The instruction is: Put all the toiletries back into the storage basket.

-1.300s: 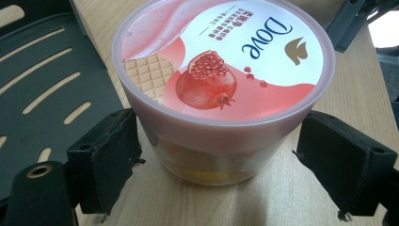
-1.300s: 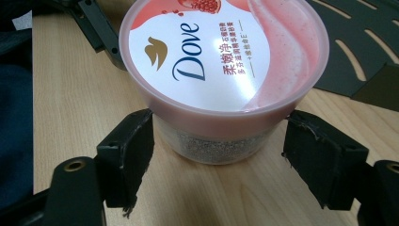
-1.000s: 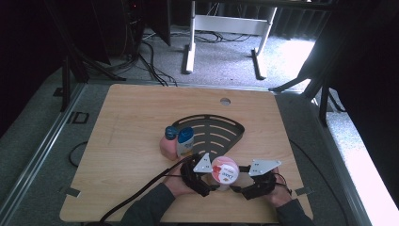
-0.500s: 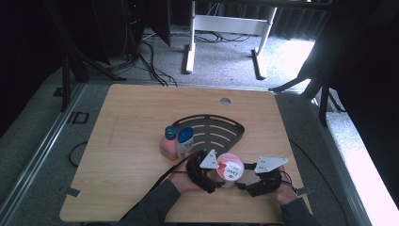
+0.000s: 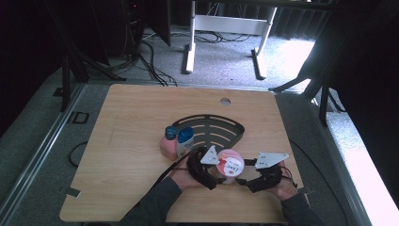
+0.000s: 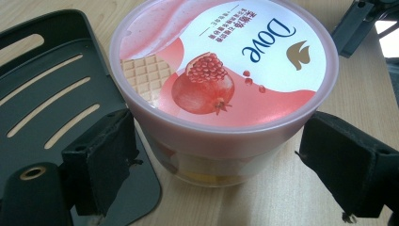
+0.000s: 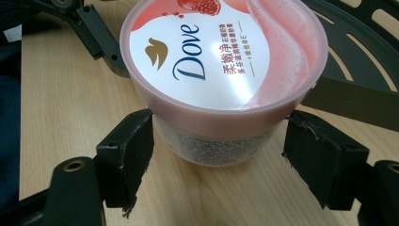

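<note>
A pink-lidded tub (image 5: 229,165) stood on the wooden counter (image 5: 141,117) in the lower middle of the high view, just in front of a black slotted rack (image 5: 214,129). At the rack's left edge sat two small bottles (image 5: 178,140), touching each other.

Both tools had closed in on the tub from opposite sides. In the left gripper view, the left tool (image 6: 216,165) was spread wide, its jaws flanking the tub (image 6: 221,89); the left jaw sat at or very near the wall, the right jaw clearly apart from it. In the right gripper view, the right tool (image 7: 219,150) was likewise open, with both jaws level with the band under the lid and close to the tub (image 7: 223,80), though whether they pressed on it could not be told.

The step in hand looked like lining up a grasp on the tub, probably ahead of lifting it or working the lid loose. The next move would call for one tool to close squarely on the body below the lid's rim, while the other either steadied it or backed away so the jaws did not collide.
</note>
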A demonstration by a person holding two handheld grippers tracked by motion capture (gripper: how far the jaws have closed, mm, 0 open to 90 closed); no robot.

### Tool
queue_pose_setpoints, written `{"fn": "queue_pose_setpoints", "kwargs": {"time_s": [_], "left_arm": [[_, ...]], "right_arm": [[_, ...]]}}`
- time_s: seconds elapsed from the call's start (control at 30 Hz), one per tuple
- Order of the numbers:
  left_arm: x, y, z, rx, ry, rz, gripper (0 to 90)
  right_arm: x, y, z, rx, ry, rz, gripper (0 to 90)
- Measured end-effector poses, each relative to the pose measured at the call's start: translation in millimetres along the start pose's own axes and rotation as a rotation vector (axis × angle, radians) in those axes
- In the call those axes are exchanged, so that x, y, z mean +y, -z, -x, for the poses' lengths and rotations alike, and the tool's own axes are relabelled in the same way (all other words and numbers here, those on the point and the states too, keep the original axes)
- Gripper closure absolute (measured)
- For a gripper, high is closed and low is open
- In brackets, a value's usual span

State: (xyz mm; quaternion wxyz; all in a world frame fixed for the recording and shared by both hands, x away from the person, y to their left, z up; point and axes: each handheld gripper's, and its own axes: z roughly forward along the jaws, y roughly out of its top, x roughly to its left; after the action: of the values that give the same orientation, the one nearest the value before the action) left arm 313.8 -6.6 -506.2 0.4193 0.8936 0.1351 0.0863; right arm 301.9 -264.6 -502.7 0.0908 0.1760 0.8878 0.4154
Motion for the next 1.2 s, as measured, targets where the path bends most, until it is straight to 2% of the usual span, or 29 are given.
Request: {"fn": "queue_pose_setpoints", "kwargs": {"time_s": [0.2,0.4,0.9,1.2], "left_arm": [[2.3,-0.4,-4.3,-0.004,0.009,0.005,11.8],[6.1,-0.4,-6.9,0.004,0.001,0.0,11.8],[12.6,-1.2,-15.8,0.019,0.019,0.007,11.2],[20.3,-2.1,-20.5,0.033,0.015,-0.003,11.2]], "right_arm": [[3.7,1.2,2.5,-0.013,0.008,0.003,24.7],[5.8,1.9,7.1,-0.009,0.006,-0.002,24.6],[11.2,1.0,20.3,0.003,0.006,0.003,24.7],[15.1,3.2,29.8,0.015,0.003,0.0,24.7]]}}
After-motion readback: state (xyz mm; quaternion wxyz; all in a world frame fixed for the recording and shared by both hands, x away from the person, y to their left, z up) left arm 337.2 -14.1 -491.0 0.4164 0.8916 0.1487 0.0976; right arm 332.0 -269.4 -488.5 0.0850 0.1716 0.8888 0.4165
